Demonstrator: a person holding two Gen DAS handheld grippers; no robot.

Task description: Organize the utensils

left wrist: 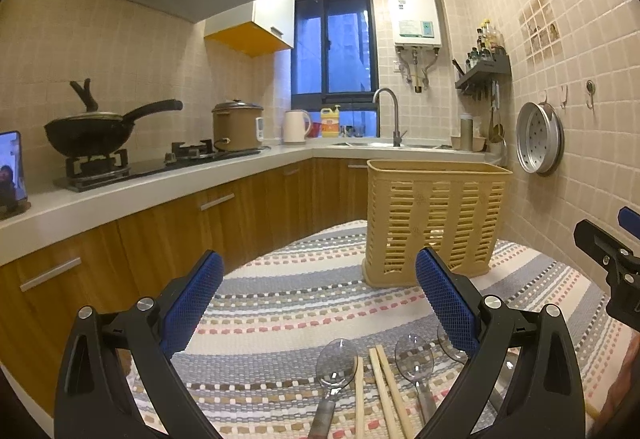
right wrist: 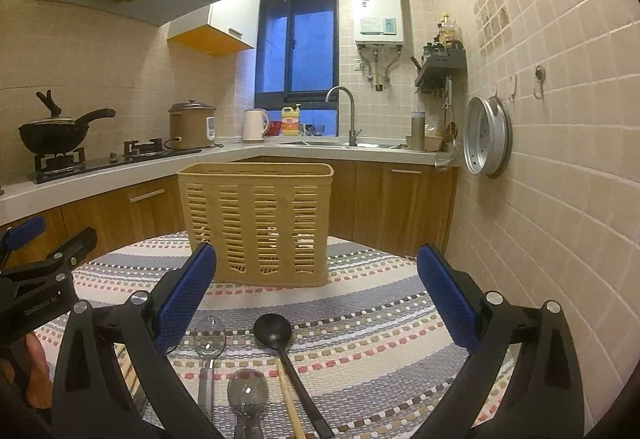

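Note:
A yellow slotted utensil basket (left wrist: pixel 434 223) stands upright on the striped woven mat (left wrist: pixel 288 303); it also shows in the right wrist view (right wrist: pixel 260 223). My left gripper (left wrist: pixel 320 279) is open and empty, above clear spoons (left wrist: pixel 336 363) (left wrist: pixel 414 359) and wooden chopsticks (left wrist: pixel 386 391) lying on the mat. My right gripper (right wrist: pixel 316 271) is open and empty, above a black ladle (right wrist: pixel 274 327), clear spoons (right wrist: pixel 209 339) (right wrist: pixel 247 393) and a chopstick (right wrist: pixel 290 399). The basket is beyond both grippers. Each gripper shows at the edge of the other's view.
A kitchen counter (left wrist: pixel 160 183) with a wok (left wrist: pixel 92 131), stove, rice cooker (left wrist: pixel 236 127), kettle and sink runs along the left and back. A tiled wall (right wrist: pixel 560 159) with a hanging steamer tray (right wrist: pixel 486 141) is close on the right.

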